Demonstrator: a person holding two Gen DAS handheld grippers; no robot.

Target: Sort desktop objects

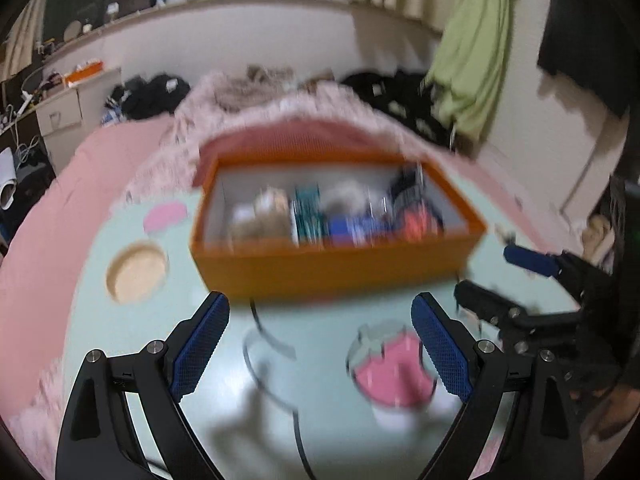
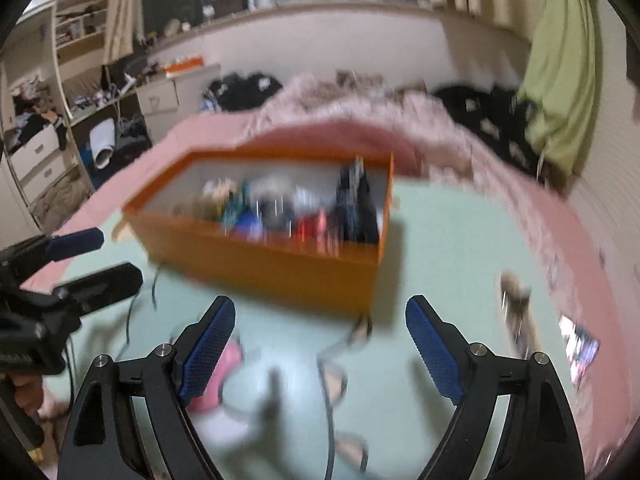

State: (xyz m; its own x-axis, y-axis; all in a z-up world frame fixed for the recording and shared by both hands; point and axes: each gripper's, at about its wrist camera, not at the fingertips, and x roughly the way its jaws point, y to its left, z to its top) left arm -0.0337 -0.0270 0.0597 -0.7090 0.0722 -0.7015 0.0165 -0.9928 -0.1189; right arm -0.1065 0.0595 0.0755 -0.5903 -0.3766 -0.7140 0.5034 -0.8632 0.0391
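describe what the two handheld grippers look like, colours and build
Both match. The left gripper and the right gripper each have two angular matte black arms with cut-out openings and round silver pivot bolts. Each finger carries a long, flat blue pad with a fine cross-hatched grip texture. A bare hand grips the left gripper's black handle; no sleeve is visible.

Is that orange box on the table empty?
No, the orange box holds a row of blurred, colourful items along its inside.

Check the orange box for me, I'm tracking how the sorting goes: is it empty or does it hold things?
It holds things. The orange box is open-topped, and a blurred row of items fills its inside; what they are cannot be told.
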